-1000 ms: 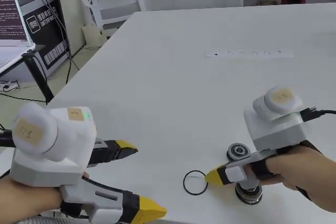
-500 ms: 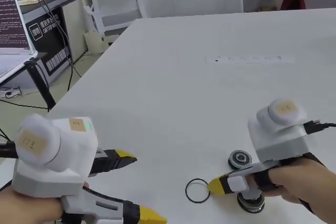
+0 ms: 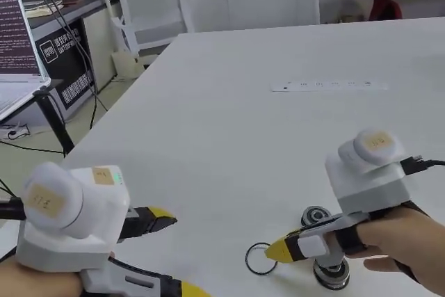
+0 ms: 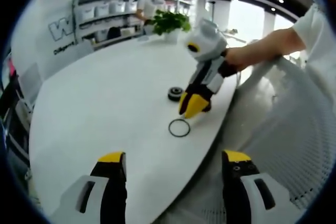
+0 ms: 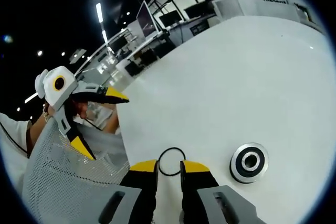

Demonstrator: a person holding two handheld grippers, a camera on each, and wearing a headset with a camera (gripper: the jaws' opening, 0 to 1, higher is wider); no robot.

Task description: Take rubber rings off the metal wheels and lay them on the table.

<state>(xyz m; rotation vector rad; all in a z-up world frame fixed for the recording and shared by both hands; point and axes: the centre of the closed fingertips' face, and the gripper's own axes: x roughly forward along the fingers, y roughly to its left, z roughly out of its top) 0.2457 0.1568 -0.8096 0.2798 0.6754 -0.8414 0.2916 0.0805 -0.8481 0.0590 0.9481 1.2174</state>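
Observation:
A thin black rubber ring (image 3: 259,259) lies flat on the white table (image 3: 264,123). My right gripper (image 3: 278,249) is shut, with its yellow tip at the ring's right edge. In the right gripper view the ring (image 5: 171,161) lies just beyond the right gripper (image 5: 169,167). One metal wheel (image 3: 316,215) rests behind that gripper and a second wheel (image 3: 332,273) sits under the hand. My left gripper (image 3: 172,250) hovers open at the table's near left edge, holding nothing. From the left gripper (image 4: 173,157) I see the ring (image 4: 179,127), a wheel (image 4: 175,93) and the right gripper (image 4: 193,106).
A white power strip (image 3: 321,86) lies farther back on the table. White chairs (image 3: 149,1) stand beyond the far edge. A desk with a monitor (image 3: 15,26) and cables is off to the left.
The ring has stayed flat on the table. The right gripper's tip has stayed close to the ring's right side. The head camera has tilted, so the whole picture shifted.

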